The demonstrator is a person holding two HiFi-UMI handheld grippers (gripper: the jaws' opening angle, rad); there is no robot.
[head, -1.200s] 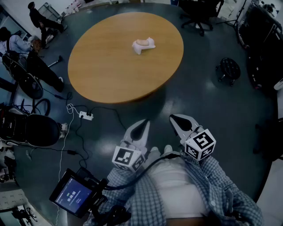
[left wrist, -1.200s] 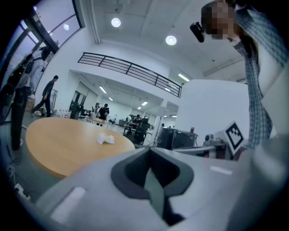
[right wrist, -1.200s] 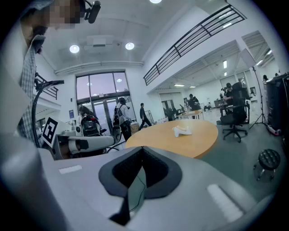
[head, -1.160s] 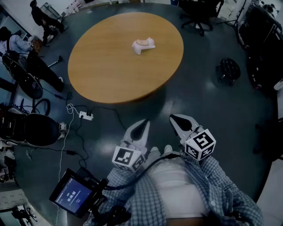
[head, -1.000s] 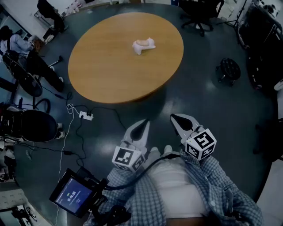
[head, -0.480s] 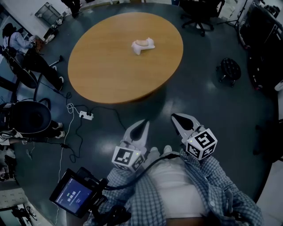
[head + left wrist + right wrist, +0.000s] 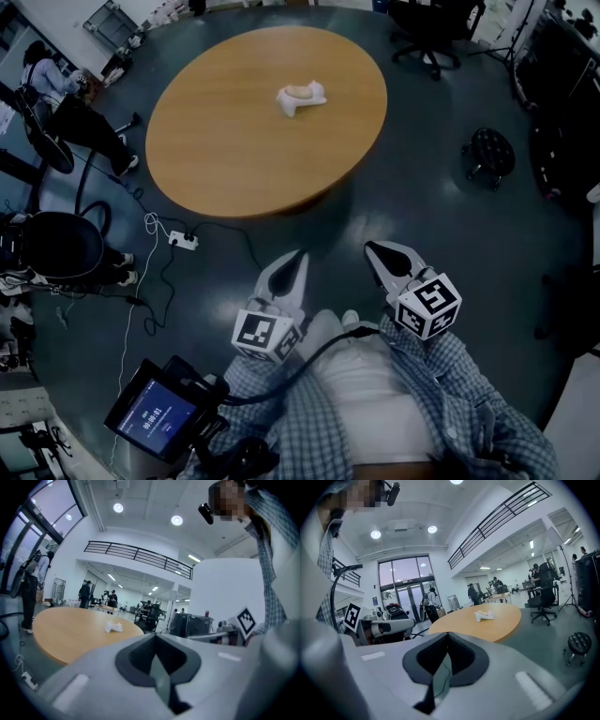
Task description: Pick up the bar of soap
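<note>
Bar of soap on a holder on the desk, far-right of desk centre, power strip off the desk's near-left edge, stool right of the desk, left claw and right claw before the desk's near edge.

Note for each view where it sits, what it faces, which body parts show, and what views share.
Head view: on head, looking down at table, shirt, left gripper, right gripper.
Left gripper view: on that gripper, facing table over shut jaws; shirt at right.
Right gripper view: likewise; shirt at left.
All show soap.
</note>
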